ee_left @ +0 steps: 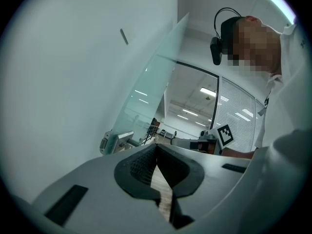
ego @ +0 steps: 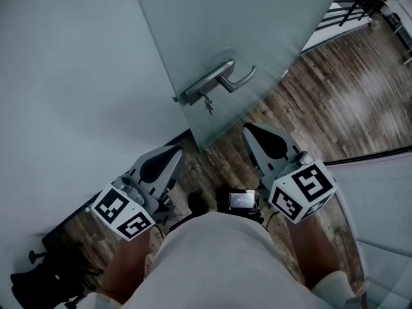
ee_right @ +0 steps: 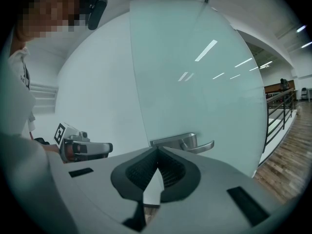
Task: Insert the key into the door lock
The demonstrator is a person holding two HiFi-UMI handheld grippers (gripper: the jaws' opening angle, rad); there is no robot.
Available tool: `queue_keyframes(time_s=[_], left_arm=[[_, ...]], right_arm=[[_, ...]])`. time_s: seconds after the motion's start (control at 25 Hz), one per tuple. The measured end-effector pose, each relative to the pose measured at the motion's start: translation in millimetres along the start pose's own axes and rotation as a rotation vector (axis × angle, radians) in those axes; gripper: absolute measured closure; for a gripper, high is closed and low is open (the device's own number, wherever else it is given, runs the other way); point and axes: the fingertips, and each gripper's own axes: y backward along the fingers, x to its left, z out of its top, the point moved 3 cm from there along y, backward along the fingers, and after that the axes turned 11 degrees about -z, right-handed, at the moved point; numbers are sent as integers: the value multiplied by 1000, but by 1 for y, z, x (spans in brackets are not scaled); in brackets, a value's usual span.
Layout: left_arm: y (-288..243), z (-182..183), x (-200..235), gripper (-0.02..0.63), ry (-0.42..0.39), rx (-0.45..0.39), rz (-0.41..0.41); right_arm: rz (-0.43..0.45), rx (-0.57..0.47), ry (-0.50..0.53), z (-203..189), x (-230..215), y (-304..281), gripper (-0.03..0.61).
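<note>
A frosted glass door [ego: 257, 24] stands ajar, edge toward me. Its silver lever handle [ego: 222, 81] sticks out on the near side, and a small key [ego: 207, 104] hangs from the lock just under it. My left gripper [ego: 176, 150] is low and left of the handle, shut with nothing in it. My right gripper [ego: 247, 129] is just below and right of the key, also shut and empty, apart from the door. In the right gripper view the handle [ee_right: 184, 142] lies straight beyond the shut jaw tips [ee_right: 157, 150]. The left gripper view shows its tips [ee_left: 156, 145] closed and the handle [ee_left: 116, 141] off to the left.
A white wall [ego: 71, 76] runs along the left. Dark wooden floor [ego: 335, 108] spreads to the right, with a black railing [ego: 351, 8] at the far top right. A glass partition [ego: 380, 198] stands at the right, and a black chair base [ego: 38, 279] at the lower left.
</note>
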Motion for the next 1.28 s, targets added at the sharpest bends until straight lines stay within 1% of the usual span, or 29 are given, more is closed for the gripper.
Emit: queue_keyframes(time_s=[0.44,0.88,1.28], left_arm=[[2,-18,-14,598,36,33,-22],[5,-29,-26,598,61,46,-27],[5,-33,-28,598,72,49,-28]], right_arm=[[-9,32,4,-15,3,16,566],[16,28,-4,-18,12,24,566],[17,30,-4,-20,13,24,566]])
